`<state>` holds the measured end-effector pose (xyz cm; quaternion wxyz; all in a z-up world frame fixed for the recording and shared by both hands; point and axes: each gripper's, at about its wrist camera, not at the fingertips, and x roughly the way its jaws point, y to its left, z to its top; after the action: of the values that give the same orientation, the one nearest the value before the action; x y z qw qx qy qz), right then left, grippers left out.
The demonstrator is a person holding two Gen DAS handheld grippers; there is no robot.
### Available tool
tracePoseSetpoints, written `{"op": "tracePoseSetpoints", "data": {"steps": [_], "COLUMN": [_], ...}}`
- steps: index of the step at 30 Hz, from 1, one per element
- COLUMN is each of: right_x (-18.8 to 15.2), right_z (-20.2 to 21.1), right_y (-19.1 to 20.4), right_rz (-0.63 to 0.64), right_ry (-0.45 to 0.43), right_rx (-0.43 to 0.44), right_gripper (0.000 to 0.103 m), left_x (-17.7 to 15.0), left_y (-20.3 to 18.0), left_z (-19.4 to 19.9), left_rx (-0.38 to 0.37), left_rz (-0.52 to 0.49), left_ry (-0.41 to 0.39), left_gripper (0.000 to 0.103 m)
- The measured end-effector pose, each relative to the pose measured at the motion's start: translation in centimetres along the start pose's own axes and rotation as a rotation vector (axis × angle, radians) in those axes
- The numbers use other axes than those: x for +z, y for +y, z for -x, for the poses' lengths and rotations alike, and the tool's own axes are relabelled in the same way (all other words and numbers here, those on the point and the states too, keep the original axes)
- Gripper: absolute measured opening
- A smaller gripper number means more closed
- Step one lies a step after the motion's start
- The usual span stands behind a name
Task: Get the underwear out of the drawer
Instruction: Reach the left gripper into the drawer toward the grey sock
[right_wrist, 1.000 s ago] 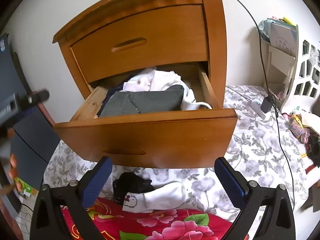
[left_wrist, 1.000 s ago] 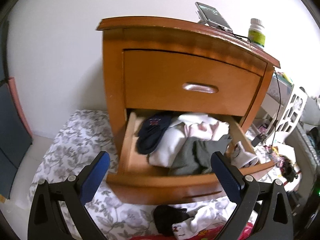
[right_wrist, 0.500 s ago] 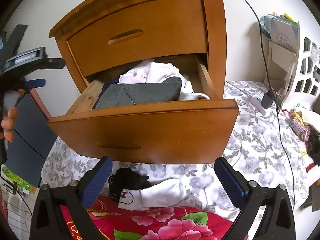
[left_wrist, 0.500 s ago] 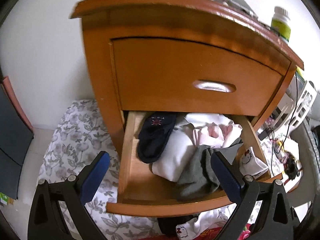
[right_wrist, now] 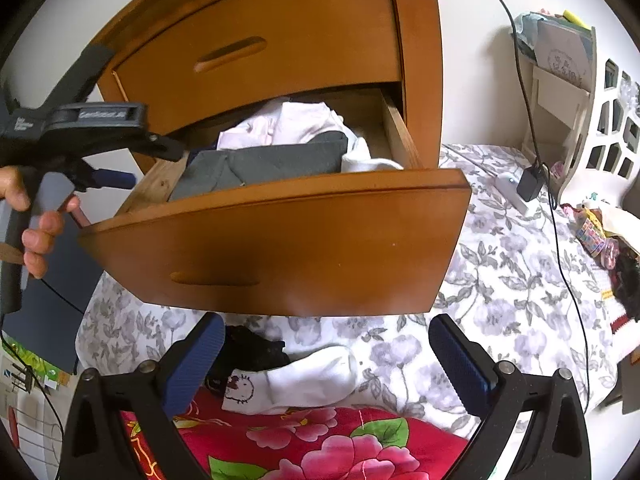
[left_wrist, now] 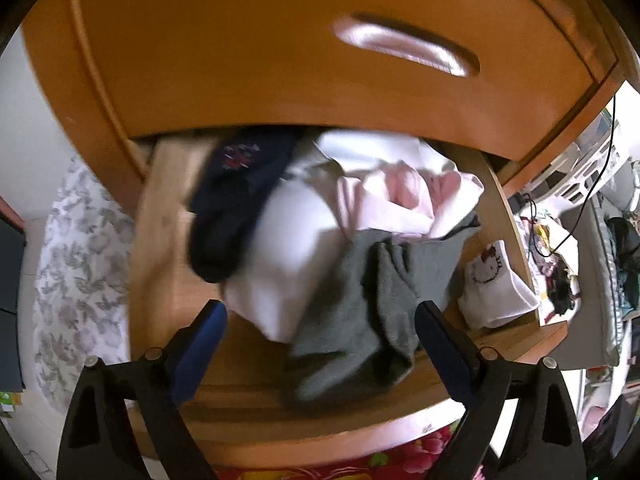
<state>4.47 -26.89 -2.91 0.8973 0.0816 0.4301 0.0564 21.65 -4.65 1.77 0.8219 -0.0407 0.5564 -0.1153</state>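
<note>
While pulled out, drawer (left_wrist: pixel 256 412) holds grey underwear (left_wrist: pixel 360 320), white & pink clothes (left_wrist: pixel 304 240).

We are seeing two drawers (right_wrist: pixel 280 236), one open; inside it five garments are lying: one navy (left_wrist: pixel 236 208), one white (left_wrist: pixel 288 260), one pink (left_wrist: pixel 400 196), one grey (left_wrist: pixel 368 312), one cartoon-print sock (left_wrist: pixel 496 292).

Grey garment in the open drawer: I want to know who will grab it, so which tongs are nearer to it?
Left. The left tongs hang open right over the grey garment; the right tongs wait outside, below the drawer front.
</note>
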Motion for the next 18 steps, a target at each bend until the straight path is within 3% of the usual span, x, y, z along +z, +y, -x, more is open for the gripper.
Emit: {"op": "tracePoseSetpoints", "data": {"steps": [3,6,12,18], "right_x": [-0.1,-0.2,-0.2,-0.2], "right_z": [-0.3,-0.6,-0.7,-0.8], "right_y": [-0.1,-0.2,-0.4,-0.4], "right_rz": [0.000,-0.002,-0.008,-0.007], "right_ry": [0.010,0.020,0.026,0.032], "right_rx": [0.002,-0.001,0.000,0.003], "right_gripper": [0.103,0.103,0.103,0.103], "left_x": [0.2,0.1,-0.1,-0.1], "left_y": [-0.8,-2.1,-3.5,-3.7], "left_z": [-1.2,-2.3,-2.5,-1.4], "left_rx": [-0.033,-0.066,-0.055,-0.097], "left_rz": [0.003,-0.021,-0.058,-0.065], "left_ry": [0.031,0.067,0.082,0.068], "left_gripper": [0.095,0.088,0.087,0.068]}}
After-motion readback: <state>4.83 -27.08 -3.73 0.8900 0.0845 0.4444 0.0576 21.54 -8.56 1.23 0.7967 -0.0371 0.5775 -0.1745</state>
